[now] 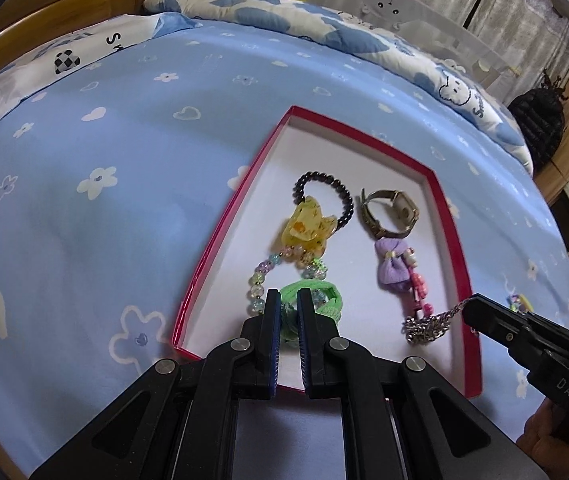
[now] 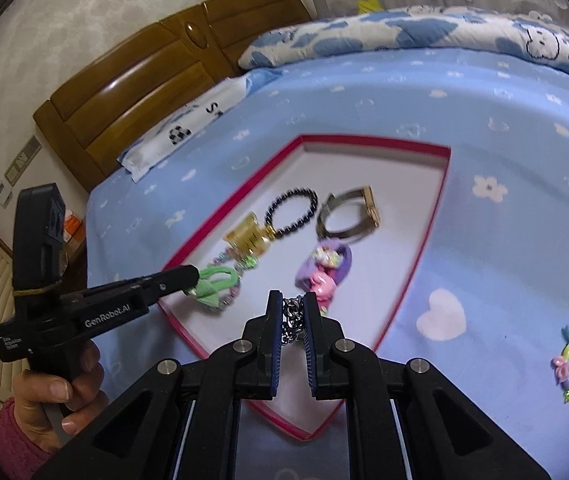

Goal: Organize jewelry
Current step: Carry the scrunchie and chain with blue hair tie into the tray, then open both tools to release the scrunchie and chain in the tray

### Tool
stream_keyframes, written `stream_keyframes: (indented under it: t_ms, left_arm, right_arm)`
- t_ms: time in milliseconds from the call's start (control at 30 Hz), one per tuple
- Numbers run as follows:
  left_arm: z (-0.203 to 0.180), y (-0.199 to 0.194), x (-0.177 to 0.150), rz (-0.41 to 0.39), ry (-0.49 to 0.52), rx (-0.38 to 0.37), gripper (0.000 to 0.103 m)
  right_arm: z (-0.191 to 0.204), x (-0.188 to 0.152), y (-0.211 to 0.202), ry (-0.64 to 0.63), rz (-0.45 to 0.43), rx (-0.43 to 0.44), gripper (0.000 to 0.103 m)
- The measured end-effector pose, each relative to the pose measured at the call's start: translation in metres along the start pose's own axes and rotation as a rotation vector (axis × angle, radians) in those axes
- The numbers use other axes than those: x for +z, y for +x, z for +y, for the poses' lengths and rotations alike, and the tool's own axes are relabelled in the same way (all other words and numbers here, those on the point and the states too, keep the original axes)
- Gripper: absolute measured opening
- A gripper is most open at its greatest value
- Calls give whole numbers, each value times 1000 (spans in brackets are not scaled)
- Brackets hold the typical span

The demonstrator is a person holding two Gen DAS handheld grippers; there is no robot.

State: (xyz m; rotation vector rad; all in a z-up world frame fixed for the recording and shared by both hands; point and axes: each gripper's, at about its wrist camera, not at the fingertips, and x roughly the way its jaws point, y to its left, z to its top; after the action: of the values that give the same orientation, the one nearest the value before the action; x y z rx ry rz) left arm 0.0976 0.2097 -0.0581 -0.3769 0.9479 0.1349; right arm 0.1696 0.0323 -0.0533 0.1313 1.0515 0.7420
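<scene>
Red-rimmed tray (image 1: 450, 216) on the bed — your left gripper (image 1: 288, 300) is clamped on the green hair tie (image 1: 312, 294), right gripper (image 2: 293, 304) pinching the silver chain (image 2: 292, 320) inside it; placing step — next, loosen both and lift clear

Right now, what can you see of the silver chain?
The silver chain is a shiny metal piece of chunky interlocked links, bunched in a loose heap. The right gripper is shut on it, and a thin strand runs from the heap to the fingertips. It sits over the white floor of the red-rimmed box, near its right wall, just beside the pink bead charm. Its clasp is not discernible.
</scene>
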Motion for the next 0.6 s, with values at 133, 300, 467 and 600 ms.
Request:
stream_keyframes:
  t_ms: [133,300,467,600]
  left_arm:
    - [-3,6,0,16,9,12,8]
    - [-9,8,-1,17,31,30,9]
    - [-10,7,-2,16,35,44,20]
    - [-9,7,-3,15,33,40,22]
  right_arm:
    - [-3,-2,8,7,29,-14,9]
    - [-8,-6,17,25,62,-13,10]
    - [-11,-8,19,34,75,-10,12]
    - [-11,-7,20,37,74,-6,14]
